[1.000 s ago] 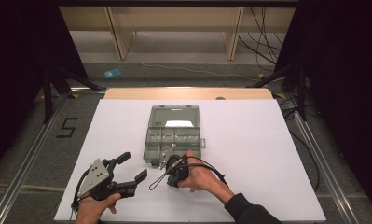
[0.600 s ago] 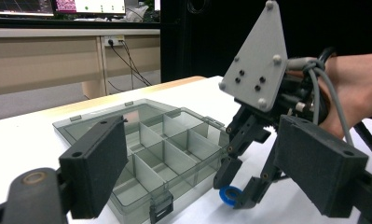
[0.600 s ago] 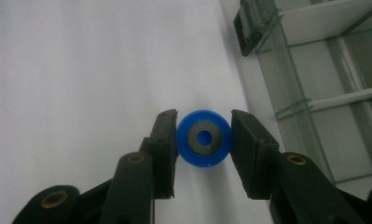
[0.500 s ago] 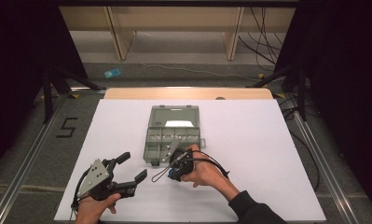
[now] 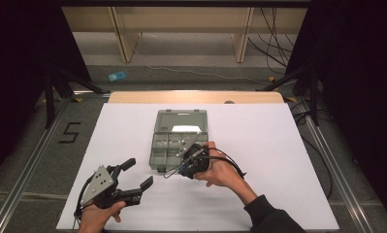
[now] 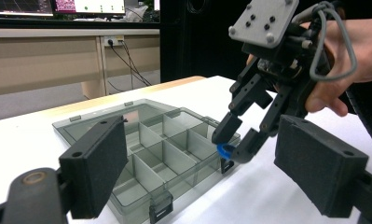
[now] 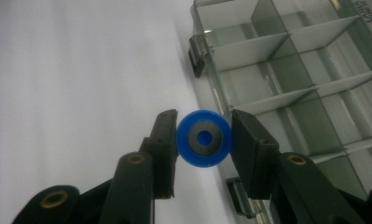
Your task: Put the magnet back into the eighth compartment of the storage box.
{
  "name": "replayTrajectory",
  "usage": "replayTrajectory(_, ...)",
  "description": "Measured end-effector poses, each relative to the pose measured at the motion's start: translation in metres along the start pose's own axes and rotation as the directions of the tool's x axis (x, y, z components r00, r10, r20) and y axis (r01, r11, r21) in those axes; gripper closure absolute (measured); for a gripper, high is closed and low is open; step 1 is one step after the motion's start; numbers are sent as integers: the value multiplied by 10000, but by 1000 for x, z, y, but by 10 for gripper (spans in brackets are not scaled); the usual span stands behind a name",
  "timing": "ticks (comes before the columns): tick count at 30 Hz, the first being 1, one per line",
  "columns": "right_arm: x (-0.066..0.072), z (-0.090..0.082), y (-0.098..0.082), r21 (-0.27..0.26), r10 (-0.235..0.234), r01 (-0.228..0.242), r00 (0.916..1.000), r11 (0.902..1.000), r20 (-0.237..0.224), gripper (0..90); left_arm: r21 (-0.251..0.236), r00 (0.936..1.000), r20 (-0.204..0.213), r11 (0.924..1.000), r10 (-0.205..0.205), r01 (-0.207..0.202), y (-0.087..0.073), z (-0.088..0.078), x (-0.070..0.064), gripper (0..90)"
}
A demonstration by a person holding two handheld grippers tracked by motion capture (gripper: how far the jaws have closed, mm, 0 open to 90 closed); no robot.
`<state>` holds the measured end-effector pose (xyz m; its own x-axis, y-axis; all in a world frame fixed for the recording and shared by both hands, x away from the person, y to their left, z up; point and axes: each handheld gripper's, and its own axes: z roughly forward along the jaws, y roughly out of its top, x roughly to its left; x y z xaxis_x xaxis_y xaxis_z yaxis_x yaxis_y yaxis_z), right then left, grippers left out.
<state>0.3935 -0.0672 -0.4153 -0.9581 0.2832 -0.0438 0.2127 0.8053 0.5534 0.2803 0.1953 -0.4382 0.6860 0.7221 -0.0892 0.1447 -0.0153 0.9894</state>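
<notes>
Fingers [image 7: 249,144] of our right gripper [image 7: 203,138] squeeze a small blue ring [image 7: 203,138], while our left gripper [image 5: 135,174] sits wide apart, holding nothing. We work on a white table [image 5: 278,145] with a wooden far edge; beyond it we see a grey floor, cables and wooden legs. Around the clear box [image 5: 179,138] the table is bare. We hold the ring just above the box's near latched edge. It is round, with a grey middle and a tiny hole.

Open compartment box [image 5: 177,138] on white table [image 5: 278,160]
</notes>
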Motion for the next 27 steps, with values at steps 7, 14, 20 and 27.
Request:
replayTrajectory(7, -5, -6, -1, -102, 81, -79, 9998, 9999, 195, 627, 2, 10000, 0, 10000, -1, 1, 0, 0, 0, 165)
replayTrajectory(14, -8, -9, -3, -121, 162, -159, 9994, 9998, 297, 627, -2, 10000, 3, 10000, -2, 2, 0, 0, 0, 165)
replayTrajectory(20, -13, -15, -5, -191, 327, -316, 9979, 9993, 567, 627, 0, 10000, 4, 10000, -1, 1, 0, 0, 0, 165)
replayTrajectory(27, -20, -20, -9, -281, 502, -483, 9961, 9984, 719, 627, -5, 10000, 7, 10000, 0, 0, 0, 0, 0, 165)
